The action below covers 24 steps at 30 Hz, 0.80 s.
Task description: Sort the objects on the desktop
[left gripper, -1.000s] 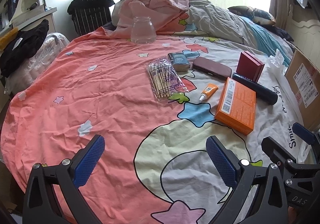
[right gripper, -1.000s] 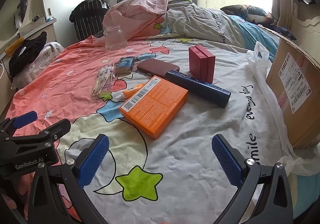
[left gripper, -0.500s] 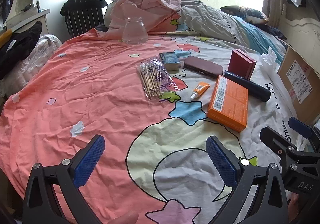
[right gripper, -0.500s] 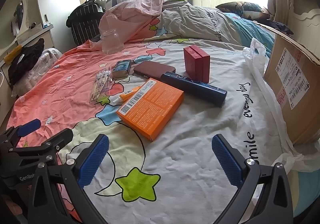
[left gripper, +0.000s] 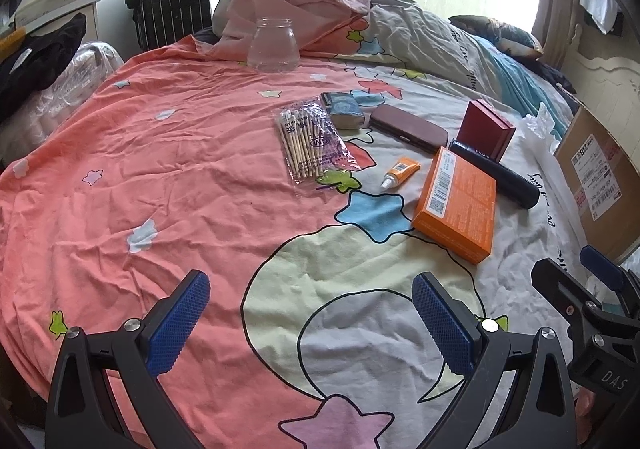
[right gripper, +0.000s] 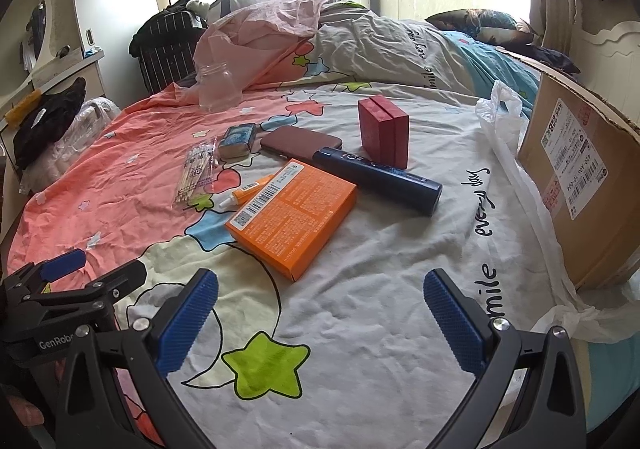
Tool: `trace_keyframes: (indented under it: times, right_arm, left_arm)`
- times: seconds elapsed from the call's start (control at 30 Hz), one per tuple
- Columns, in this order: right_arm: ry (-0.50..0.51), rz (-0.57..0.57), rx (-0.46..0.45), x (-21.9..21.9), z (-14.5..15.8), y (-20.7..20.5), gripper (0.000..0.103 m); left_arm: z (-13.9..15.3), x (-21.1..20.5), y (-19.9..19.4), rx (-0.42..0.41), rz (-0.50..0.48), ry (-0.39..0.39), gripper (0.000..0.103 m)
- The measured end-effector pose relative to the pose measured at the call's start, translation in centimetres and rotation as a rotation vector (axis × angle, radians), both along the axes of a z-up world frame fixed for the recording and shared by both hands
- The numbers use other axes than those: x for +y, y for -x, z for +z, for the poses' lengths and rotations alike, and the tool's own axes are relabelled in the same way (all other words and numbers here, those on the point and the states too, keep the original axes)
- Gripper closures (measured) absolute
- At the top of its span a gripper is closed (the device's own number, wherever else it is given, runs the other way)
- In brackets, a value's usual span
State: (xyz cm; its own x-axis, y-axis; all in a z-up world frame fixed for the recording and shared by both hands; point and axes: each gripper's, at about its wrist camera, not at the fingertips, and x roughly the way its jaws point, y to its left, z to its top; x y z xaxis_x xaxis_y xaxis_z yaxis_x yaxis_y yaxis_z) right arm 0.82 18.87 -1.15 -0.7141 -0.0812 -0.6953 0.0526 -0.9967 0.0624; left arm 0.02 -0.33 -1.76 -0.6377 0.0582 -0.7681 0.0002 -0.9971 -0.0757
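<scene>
On the bedspread lie an orange box (left gripper: 456, 205) (right gripper: 292, 217), a small orange tube (left gripper: 400, 173) (right gripper: 248, 195), a bag of cotton swabs (left gripper: 310, 141) (right gripper: 196, 173), a dark blue cylinder (left gripper: 496, 173) (right gripper: 380, 179), a red box (left gripper: 486, 129) (right gripper: 384, 131), a maroon case (left gripper: 408, 127) (right gripper: 300, 141) and a small blue packet (left gripper: 344, 109) (right gripper: 238, 139). My left gripper (left gripper: 310, 325) is open and empty, well short of them. My right gripper (right gripper: 320, 325) is open and empty, just short of the orange box.
A clear glass jar (left gripper: 274, 45) (right gripper: 216, 89) stands at the back by a heaped quilt (left gripper: 320, 1). A cardboard box (left gripper: 596, 185) (right gripper: 580, 185) with a white plastic bag (right gripper: 516, 169) is at the right edge. A black suitcase (left gripper: 172, 17) stands behind the bed.
Both grippers have shifted slightly over the bed, with small changes of view. The objects lie where they were. Both stay open.
</scene>
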Motion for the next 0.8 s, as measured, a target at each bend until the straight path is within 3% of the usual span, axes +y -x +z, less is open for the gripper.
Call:
trace_keyframes:
  times: [0.8]
  right_arm:
    - [-0.010,-0.015,-0.031,0.4,-0.8,0.7,0.000]
  left_arm:
    - [0.2,0.9,0.3,0.027,-0.026,0.071,0.000]
